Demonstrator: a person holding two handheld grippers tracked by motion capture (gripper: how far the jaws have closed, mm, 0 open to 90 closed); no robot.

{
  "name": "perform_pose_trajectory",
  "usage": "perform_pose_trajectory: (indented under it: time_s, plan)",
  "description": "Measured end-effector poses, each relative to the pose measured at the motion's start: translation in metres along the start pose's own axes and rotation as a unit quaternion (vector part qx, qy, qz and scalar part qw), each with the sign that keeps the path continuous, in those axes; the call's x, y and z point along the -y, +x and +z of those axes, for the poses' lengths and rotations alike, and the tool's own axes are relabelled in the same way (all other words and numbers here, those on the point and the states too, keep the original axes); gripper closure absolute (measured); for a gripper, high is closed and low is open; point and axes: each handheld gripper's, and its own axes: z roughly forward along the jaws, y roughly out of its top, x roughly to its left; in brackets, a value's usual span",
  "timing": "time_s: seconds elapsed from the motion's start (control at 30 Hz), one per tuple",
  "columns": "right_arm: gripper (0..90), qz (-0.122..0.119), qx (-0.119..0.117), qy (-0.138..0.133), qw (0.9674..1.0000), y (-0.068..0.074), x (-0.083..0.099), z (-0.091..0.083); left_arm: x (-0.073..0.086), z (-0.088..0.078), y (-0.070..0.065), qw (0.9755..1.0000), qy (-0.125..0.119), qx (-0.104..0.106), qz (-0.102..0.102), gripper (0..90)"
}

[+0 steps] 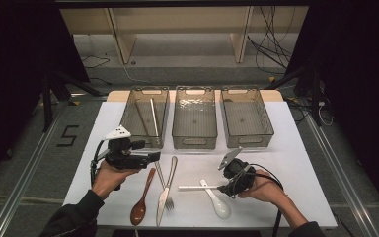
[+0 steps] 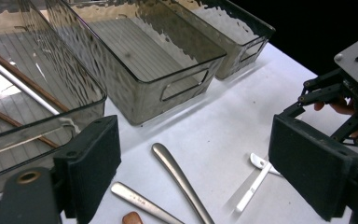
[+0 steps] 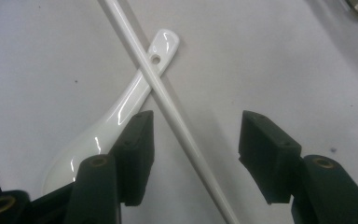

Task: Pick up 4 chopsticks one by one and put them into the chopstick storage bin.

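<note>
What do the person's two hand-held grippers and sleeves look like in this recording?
Both are black, boxy tools. The left hand-held gripper carries a white three-cornered plate on top, the right hand-held gripper a grey one, and a black cable trails from each. The jaws end in flat, rectangular black pads, mounted on arms with brass-coloured pivot bushings. The person wears dark long sleeves.

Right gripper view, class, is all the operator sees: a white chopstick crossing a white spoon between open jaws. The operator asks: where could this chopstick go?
Observer: The left bin of three holds chopsticks.
Operator: What else lies loose?
Observer: A brown spoon, a knife and a fork, on the table beside them.
Operator: Is the left gripper busy?
Observer: No, the left gripper is open and holds nothing.
</note>
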Motion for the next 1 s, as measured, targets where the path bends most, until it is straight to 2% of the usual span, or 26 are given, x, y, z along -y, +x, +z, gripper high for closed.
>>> perform_pose_trajectory:
  time_s: [0.33, 0.5, 0.73, 0.83, 0.9, 0.97, 1.0]
  plan:
    - [56.2, -0.019, -0.005, 0.024, 0.9995, 0.001, -0.002, 0.007, 0.008, -0.003, -0.007, 0.9999, 0.004, -0.002, 0.011, 15.8]
    - [60.9, -0.021, -0.007, 0.032, 0.9993, 0.002, -0.003, 0.009, 0.011, -0.002, -0.01, 0.9998, 0.01, -0.001, 0.015, 15.8]
    - [65.3, -0.034, -0.009, 0.047, 0.9983, 0.004, -0.005, 0.013, 0.012, -0.003, -0.014, 0.9999, 0.011, 0.008, 0.01, 15.7]
    - [67.1, -0.033, -0.009, 0.056, 0.9978, 0.006, -0.005, 0.014, 0.012, -0.003, -0.015, 0.9997, 0.014, 0.01, 0.014, 15.7]
    - [68.1, -0.044, -0.006, 0.052, 0.9976, 0.006, -0.005, 0.015, 0.013, -0.002, -0.014, 0.9998, 0.015, 0.01, 0.011, 15.7]
    - [71.0, -0.044, -0.006, 0.058, 0.9973, 0.008, -0.006, 0.015, 0.013, -0.002, -0.013, 0.9998, 0.015, 0.011, 0.009, 15.7]
    - [72.7, -0.055, -0.006, 0.056, 0.9969, 0.008, -0.006, 0.016, 0.013, -0.002, -0.013, 0.9998, 0.016, 0.011, 0.009, 15.7]
